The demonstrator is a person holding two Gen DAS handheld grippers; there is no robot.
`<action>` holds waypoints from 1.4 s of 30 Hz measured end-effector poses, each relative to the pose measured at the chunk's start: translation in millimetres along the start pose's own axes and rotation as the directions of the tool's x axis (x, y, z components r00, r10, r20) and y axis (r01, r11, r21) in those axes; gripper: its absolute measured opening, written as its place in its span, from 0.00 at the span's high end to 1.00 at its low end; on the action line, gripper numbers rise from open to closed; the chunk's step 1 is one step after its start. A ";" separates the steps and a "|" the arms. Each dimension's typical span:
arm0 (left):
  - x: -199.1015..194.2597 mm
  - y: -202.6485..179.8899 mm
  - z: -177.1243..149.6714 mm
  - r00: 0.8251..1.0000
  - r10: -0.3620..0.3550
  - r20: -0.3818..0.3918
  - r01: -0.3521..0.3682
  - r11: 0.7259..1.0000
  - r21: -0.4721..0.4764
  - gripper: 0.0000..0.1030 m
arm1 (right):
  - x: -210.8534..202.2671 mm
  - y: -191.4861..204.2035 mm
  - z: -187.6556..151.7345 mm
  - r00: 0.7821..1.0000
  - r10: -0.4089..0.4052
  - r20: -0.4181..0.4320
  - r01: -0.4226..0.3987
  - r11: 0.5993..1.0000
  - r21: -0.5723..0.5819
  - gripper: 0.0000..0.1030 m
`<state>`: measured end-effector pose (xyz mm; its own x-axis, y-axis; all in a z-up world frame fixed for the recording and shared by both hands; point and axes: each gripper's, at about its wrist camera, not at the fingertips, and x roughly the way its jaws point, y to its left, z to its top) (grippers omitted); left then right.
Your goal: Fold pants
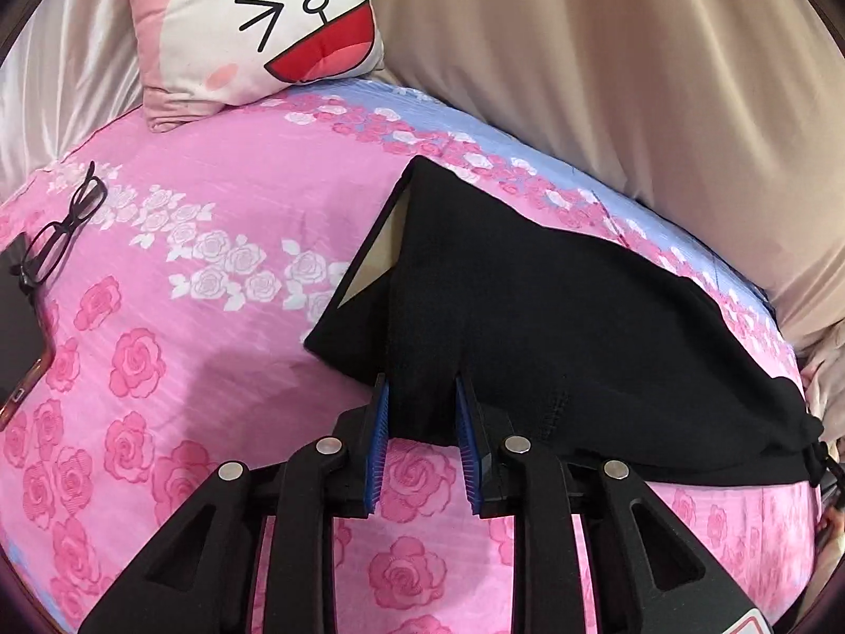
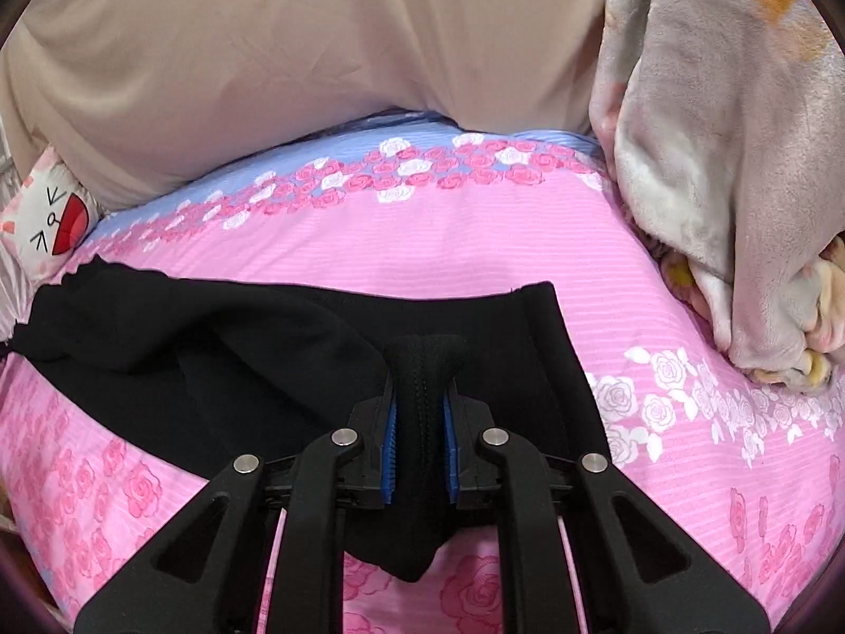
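Observation:
Black pants [image 1: 528,290] lie partly folded on the pink rose bedsheet [image 1: 211,201]. Their far corner is lifted, showing a pale lining. My left gripper [image 1: 422,388] is shut on a bunch of the black cloth at the near edge, its blue pads [image 1: 379,422] pressing on both sides. In the right wrist view the pants [image 2: 237,338] spread to the left. My right gripper [image 2: 422,391] is shut on a thick stitched fold of them, which pokes out past the fingertips and hangs below the jaws.
A cat-face cushion [image 1: 253,26] sits at the far left of the bed. Black glasses [image 1: 63,232] and a phone [image 1: 21,327] lie at the left edge. A beige pillow [image 1: 634,79] lines the back. A fleece blanket [image 2: 729,158] is piled at the right.

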<state>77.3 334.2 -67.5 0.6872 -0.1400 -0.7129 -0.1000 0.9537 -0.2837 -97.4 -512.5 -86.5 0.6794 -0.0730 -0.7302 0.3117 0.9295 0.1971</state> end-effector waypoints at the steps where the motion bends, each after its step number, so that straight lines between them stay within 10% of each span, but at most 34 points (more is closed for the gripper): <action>1: 0.0 -0.1 3.2 1.000 -0.003 0.004 0.003 1.000 -0.007 0.79 | -2.8 -2.1 5.7 1.000 0.001 0.007 -0.001 1.000 0.009 0.87; 6: -1.7 -6.0 30.9 1.000 -0.016 0.025 0.016 1.000 -0.012 0.79 | -18.4 1.1 54.1 0.987 -0.101 0.122 0.104 0.994 -0.018 0.87; 10: -1.8 -11.8 31.2 1.000 0.020 -0.001 -0.020 0.999 0.030 0.79 | -85.7 35.0 81.0 0.917 -0.069 0.393 0.131 0.982 -0.133 0.84; 14: -0.1 2.6 12.1 0.999 0.022 -0.040 -0.021 0.999 0.024 0.77 | -47.8 -0.9 27.5 0.973 -0.198 0.119 0.216 0.962 -0.167 0.67; 17: 7.1 13.3 3.2 0.997 0.018 -0.075 -0.019 1.000 -0.009 0.76 | -47.7 -29.5 -15.8 0.947 -0.322 0.023 0.322 0.941 -0.106 0.66; 19: 8.5 14.1 2.5 0.997 0.017 -0.076 -0.018 1.000 -0.017 0.75 | -65.3 -40.8 -22.6 0.965 -0.261 0.038 0.261 0.965 -0.001 0.66; 21: 8.2 10.5 3.3 0.997 0.030 -0.070 -0.031 0.999 -0.009 0.75 | -79.0 -45.5 -17.5 0.984 -0.162 0.073 0.155 0.984 0.092 0.29; 23: 8.8 8.1 4.2 0.997 0.040 -0.070 -0.041 0.999 -0.008 0.75 | -75.1 -41.7 -5.7 0.991 -0.116 0.072 0.107 0.987 0.119 0.12; 28: 12.3 8.3 2.2 0.996 0.045 -0.077 -0.047 0.998 -0.031 0.75 | -5.1 -29.0 33.0 0.997 -0.077 -0.024 0.078 0.994 0.077 0.24; 30: 14.2 7.8 2.4 0.996 0.048 -0.081 -0.052 0.998 -0.038 0.74 | 27.7 -28.8 46.4 0.994 -0.058 -0.093 0.066 0.994 0.090 0.85; 33: 15.5 8.8 5.9 0.994 0.048 -0.093 -0.053 0.997 -0.048 0.74 | -0.6 -1.8 80.1 0.993 -0.052 0.104 0.053 0.999 -0.008 0.87; 37: 13.4 6.9 6.1 0.993 0.062 -0.102 -0.064 0.998 -0.020 0.74 | -82.8 26.6 63.7 0.927 -0.079 0.367 0.174 0.957 -0.232 0.79; 42: 13.1 12.7 0.6 0.994 0.052 -0.100 -0.055 0.998 -0.023 0.70 | -54.9 -22.7 -30.8 0.953 -0.301 0.017 0.295 0.920 -0.259 0.68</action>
<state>85.5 344.6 -80.1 0.6054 -0.1162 -0.7874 -0.1540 0.9535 -0.2591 -162.2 -518.5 -71.1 0.5652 -0.3560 -0.7442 0.3153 0.9268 -0.2039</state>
